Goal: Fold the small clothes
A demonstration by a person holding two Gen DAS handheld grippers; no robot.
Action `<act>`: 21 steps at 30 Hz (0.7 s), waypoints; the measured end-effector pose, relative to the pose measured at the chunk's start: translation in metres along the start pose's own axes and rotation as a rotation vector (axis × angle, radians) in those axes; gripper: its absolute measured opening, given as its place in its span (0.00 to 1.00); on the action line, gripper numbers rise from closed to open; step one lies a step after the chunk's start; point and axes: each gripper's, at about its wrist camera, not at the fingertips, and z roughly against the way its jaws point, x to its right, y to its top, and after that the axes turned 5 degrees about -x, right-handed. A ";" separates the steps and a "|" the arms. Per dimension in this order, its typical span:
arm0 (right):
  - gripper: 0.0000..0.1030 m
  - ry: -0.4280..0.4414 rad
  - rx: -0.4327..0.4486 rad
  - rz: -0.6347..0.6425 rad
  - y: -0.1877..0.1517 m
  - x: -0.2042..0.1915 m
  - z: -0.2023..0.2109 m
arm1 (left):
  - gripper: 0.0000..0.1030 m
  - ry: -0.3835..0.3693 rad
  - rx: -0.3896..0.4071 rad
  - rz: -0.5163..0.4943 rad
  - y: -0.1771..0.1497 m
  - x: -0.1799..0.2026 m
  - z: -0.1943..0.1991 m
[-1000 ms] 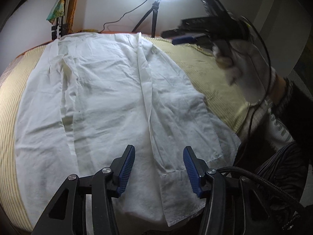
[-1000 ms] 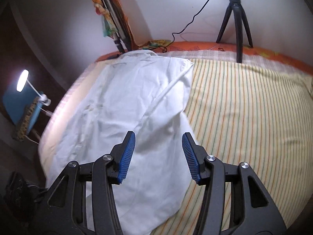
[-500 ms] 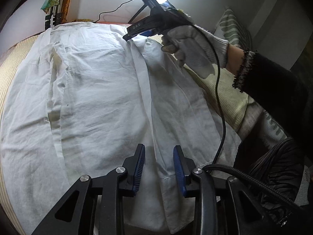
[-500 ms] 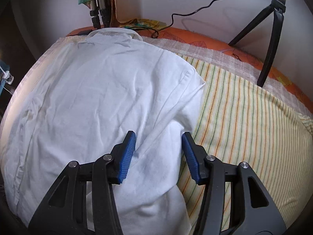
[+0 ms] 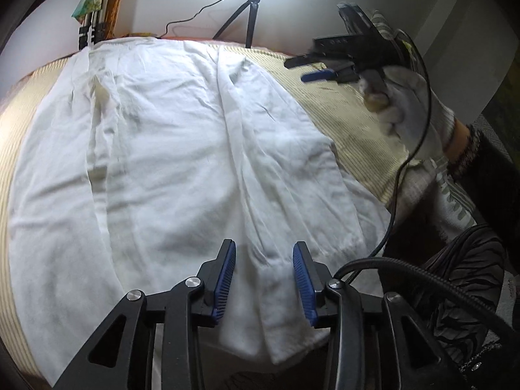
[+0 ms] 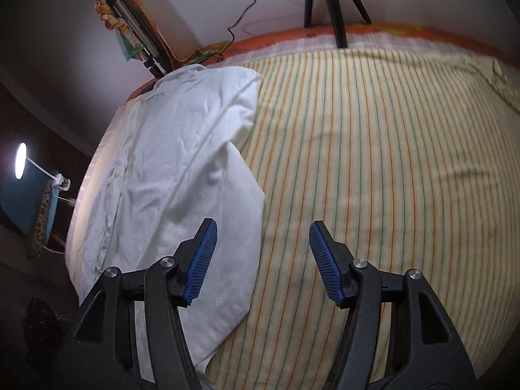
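A white shirt [image 5: 182, 149] lies spread flat on the striped bed, a sleeve folded in along its middle with the cuff near the front edge. My left gripper [image 5: 264, 276] is open just above that cuff, touching nothing. My right gripper [image 6: 261, 260] is open and empty, hovering over the shirt's right edge [image 6: 182, 169] and the bare sheet. It shows in the left wrist view [image 5: 320, 68], held high at the right in a white-gloved hand.
The yellow striped sheet [image 6: 373, 149] stretches right of the shirt. A ring light tripod [image 5: 250, 16] stands at the bed's far side by the wall. A small lamp [image 6: 21, 162] stands on a side table left of the bed. A black cable [image 5: 390, 227] hangs at the right.
My right gripper has lifted off the shirt's far part and swung back to the right, its jaws wider. My left gripper has opened wider and pulled back a little.
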 end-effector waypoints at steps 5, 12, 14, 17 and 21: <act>0.60 0.040 -0.046 -0.028 -0.020 0.001 -0.021 | 0.34 -0.028 0.006 0.032 -0.008 0.007 0.002; 0.07 0.075 -0.050 0.012 -0.015 -0.019 -0.032 | 0.06 -0.113 0.015 0.170 -0.018 -0.006 0.001; 0.05 0.048 -0.026 0.037 -0.012 -0.026 -0.029 | 0.04 -0.132 0.024 0.196 -0.021 -0.007 0.001; 0.03 0.017 0.019 0.054 -0.001 -0.033 -0.018 | 0.02 -0.181 0.040 0.246 -0.025 -0.005 0.003; 0.02 0.018 0.069 0.055 0.010 -0.031 -0.005 | 0.01 -0.267 0.058 0.321 -0.028 -0.005 0.002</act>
